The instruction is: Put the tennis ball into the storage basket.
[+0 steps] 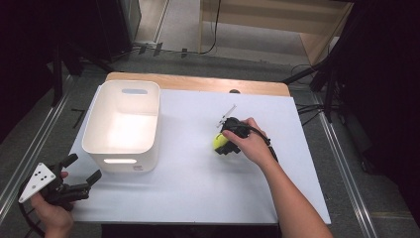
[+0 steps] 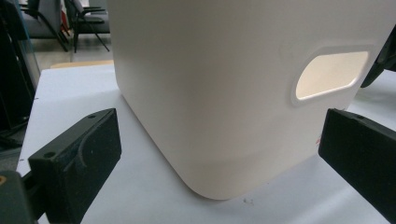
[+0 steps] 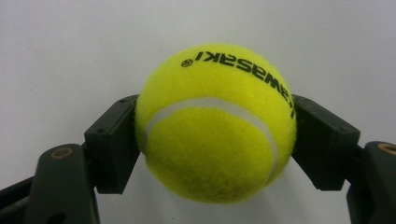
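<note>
- Right gripper (image 3: 215,135): jaws closed against both sides of the tennis ball (image 3: 215,122), mid-table.
- Left gripper (image 2: 219,154): jaws wide apart, holding nothing.
- White bin (image 1: 122,124) lies to the ball's left, well apart.

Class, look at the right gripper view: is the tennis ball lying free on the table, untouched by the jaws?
No: the tennis ball sits clamped in the right gripper, one black jaw pressing each of its sides.

Left hand-held gripper (image 1: 81,171) jaws spread wide, right hand-held gripper (image 1: 224,144) jaws clamped
</note>
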`<control>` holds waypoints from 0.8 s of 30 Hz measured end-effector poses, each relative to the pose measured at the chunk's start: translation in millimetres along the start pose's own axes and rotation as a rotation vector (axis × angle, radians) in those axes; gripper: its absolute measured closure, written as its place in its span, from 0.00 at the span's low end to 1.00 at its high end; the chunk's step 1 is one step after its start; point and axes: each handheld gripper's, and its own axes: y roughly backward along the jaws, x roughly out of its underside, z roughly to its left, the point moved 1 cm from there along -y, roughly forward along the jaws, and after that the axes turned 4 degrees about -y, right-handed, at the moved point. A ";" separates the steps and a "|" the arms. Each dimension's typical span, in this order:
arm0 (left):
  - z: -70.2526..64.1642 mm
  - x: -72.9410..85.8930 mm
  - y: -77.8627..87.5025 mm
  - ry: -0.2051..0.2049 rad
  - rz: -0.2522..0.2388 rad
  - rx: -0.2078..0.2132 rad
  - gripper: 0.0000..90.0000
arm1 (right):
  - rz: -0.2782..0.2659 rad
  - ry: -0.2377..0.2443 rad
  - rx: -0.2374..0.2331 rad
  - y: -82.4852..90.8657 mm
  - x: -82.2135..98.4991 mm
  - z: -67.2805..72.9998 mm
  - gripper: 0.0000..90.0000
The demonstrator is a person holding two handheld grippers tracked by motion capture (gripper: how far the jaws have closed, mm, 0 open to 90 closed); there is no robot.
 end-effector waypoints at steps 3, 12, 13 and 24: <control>0.0 -0.1 0.0 -0.001 0.002 -0.001 0.00 | 0.002 0.009 0.018 1.3 0.3 -1.0 0.25; 0.0 0.0 -0.1 -0.004 0.005 -0.001 0.00 | -0.013 0.001 0.019 13.3 -0.7 -3.7 0.25; 0.0 0.0 0.0 -0.004 0.004 -0.001 0.00 | -0.013 0.006 0.017 14.5 -1.3 -4.0 0.25; 0.0 -0.1 0.1 -0.002 0.003 0.000 0.00 | -0.015 0.022 0.009 24.0 -9.7 -2.5 0.25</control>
